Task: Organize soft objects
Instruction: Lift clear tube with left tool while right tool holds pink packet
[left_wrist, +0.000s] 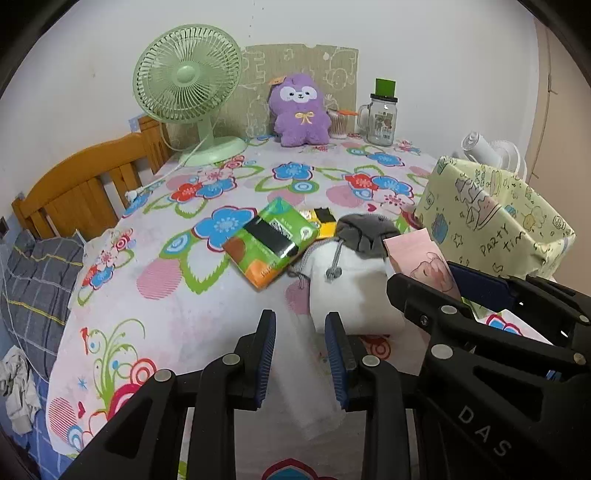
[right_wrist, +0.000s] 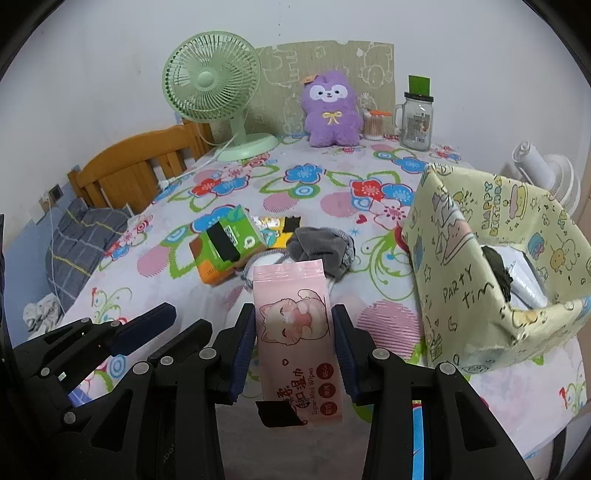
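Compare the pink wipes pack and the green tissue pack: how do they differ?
The pink wipes pack is clamped in the right gripper, off the table; the green tissue pack lies flat on the floral tablecloth. Wipes pack is slim with a cat print; tissue pack is blockier, green-orange. Both carry black tape.

On the pink wipes pack held in my right gripper I read "Super Mini Wipes", beside some Chinese characters. The yellow-green paper-wrapped box carries "PARTY TIM" on its side and "HAPPY BIRTHDAY" near its upper rim. On the gripper body I read "DAS".
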